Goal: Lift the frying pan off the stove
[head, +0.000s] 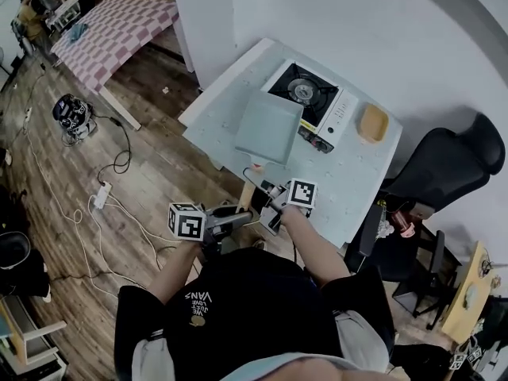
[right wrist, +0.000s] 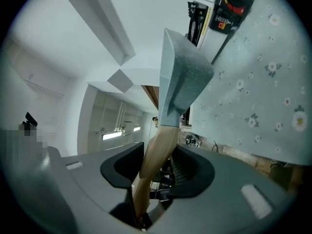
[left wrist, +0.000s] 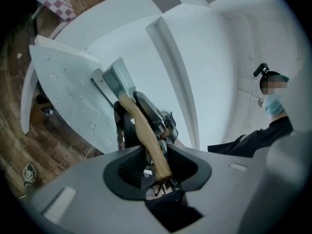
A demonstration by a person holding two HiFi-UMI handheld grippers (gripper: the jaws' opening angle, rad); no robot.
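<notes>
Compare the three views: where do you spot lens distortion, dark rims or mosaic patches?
Head view: wide-angle, walls bow, frying pan sharp. Left gripper view: fisheye, black rim, mosaic patch at right. Right gripper view: fisheye, black rim, mosaic patch at left.

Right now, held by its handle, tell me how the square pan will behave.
Probably front-heavy: the pan juts far beyond the wooden handle, so it may droop. The smooth, tapered handle could twist in the grip.
</notes>
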